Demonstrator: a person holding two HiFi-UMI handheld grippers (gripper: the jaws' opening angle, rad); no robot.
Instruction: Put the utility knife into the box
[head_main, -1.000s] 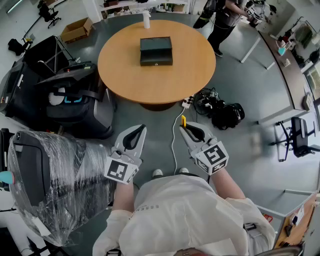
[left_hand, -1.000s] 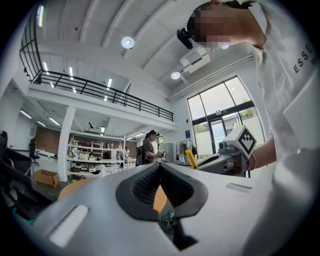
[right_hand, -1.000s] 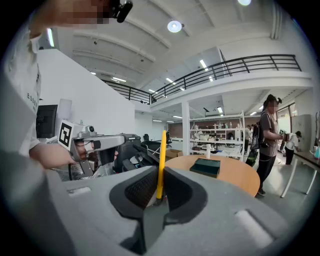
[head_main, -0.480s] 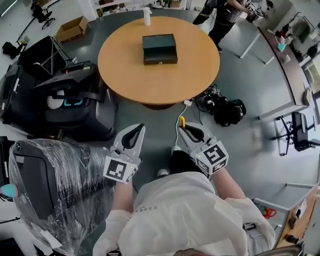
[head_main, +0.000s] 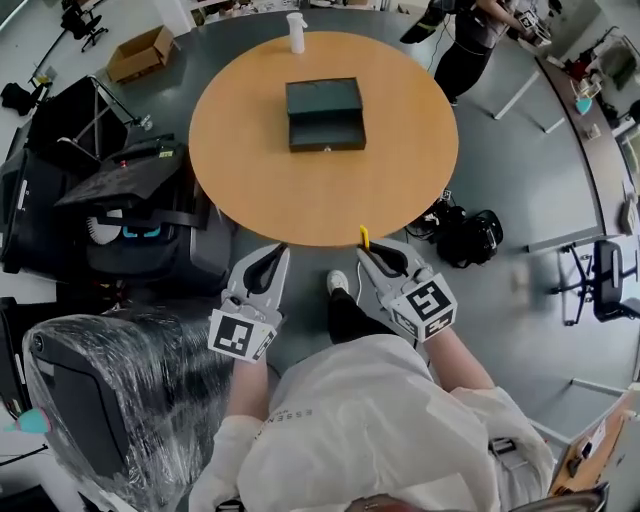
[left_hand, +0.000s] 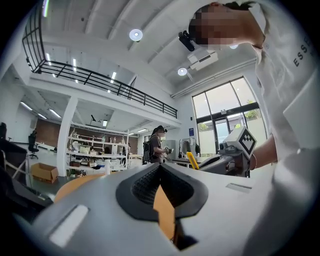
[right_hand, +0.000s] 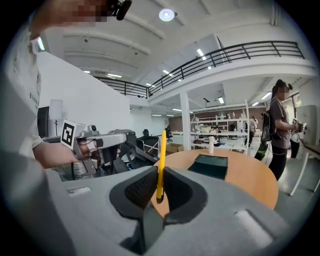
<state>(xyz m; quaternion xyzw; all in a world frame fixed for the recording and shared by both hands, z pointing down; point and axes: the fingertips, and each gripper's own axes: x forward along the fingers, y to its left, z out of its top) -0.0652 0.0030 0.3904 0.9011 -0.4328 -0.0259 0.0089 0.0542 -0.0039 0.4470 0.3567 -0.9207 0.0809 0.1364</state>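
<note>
Head view: a slim yellow utility knife sticks out of the right hand-held gripper, pointing ahead over the near edge of the round worktop. The dark box sits well apart from it. A second ago the worktop lay farther off.

Left gripper view: the left hand-held gripper has its jaws together, holding nothing.

Right gripper view: the jaws pinch the knife's lower end, its long axis upright.

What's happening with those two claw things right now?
Right gripper shut on utility knife, at near edge of table. Left gripper shut, empty. Box mid-table, nothing lying between.
</note>
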